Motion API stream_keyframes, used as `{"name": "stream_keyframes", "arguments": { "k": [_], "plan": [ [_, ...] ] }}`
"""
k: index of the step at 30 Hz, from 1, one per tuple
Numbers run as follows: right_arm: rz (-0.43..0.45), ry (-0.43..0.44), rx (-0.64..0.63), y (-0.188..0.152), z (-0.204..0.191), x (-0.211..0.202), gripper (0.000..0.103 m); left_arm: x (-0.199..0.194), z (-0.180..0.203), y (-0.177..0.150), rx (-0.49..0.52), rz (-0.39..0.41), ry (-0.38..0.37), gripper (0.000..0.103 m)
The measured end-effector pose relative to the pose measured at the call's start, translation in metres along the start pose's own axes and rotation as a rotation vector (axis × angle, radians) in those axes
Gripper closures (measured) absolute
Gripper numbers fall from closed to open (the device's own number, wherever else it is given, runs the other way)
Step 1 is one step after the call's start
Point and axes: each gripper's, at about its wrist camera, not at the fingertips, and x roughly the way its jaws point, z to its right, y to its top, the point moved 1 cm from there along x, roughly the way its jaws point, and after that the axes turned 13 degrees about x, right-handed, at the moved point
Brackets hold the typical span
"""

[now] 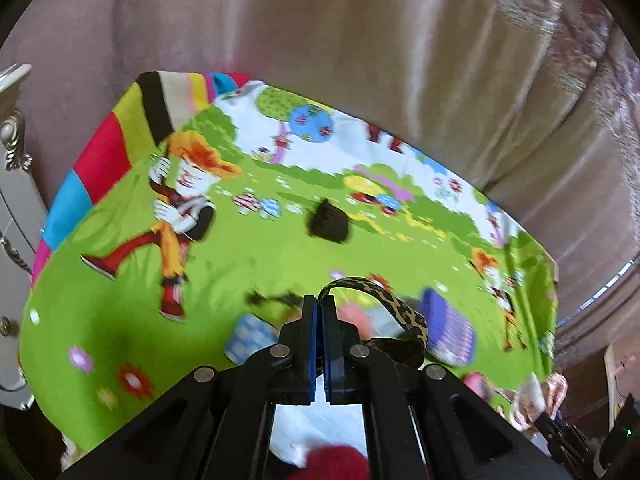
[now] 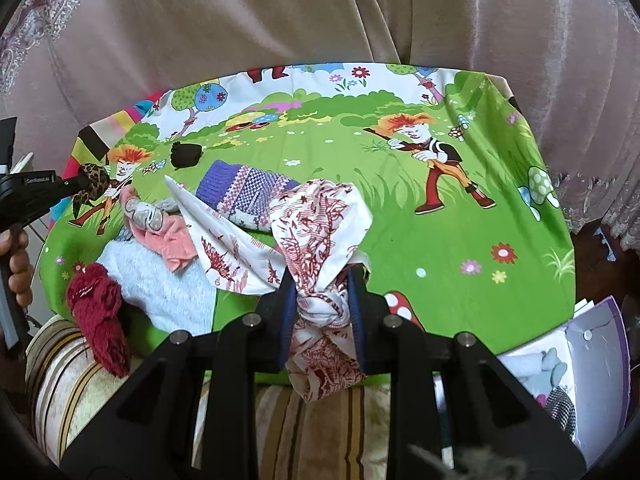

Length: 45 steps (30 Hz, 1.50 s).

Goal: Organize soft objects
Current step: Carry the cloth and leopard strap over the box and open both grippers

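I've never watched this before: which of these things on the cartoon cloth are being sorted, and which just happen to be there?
Part of the job:
- leopard-print band in left gripper
- red-patterned white scarf in right gripper
- purple knit
- red woolly piece
- pink cloth

Lying about:
- curtain
- papers

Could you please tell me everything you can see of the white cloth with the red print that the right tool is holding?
The white cloth is thin, soft fabric printed with dark red sketchy, leaf-like motifs. The right tool is shut on its bunched, twisted middle. Above the grip it fans out into two flaps, one pointing left over the purple knit item; a crumpled end hangs below the fingers. It sits above the green cartoon sheet.
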Motion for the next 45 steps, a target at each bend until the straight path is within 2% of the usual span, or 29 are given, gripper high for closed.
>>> {"name": "stream_keyframes", "arguments": {
  "k": [8,18,45],
  "plan": [
    [0.015,-0.014,0.012,-0.011,0.017,-0.023,0.075,-0.026,0.056,-0.026,0.065,0.01,-0.087,0.101],
    [0.033,-0.047,0.043,-0.025,0.05,-0.048,0.075,-0.029,0.126,-0.059,0.15,-0.047,-0.193,0.101],
    [0.067,-0.222,0.228,-0.059,0.185,-0.1,0.075,-0.031,0.303,-0.142,0.452,-0.193,-0.411,0.101]
  ]
}}
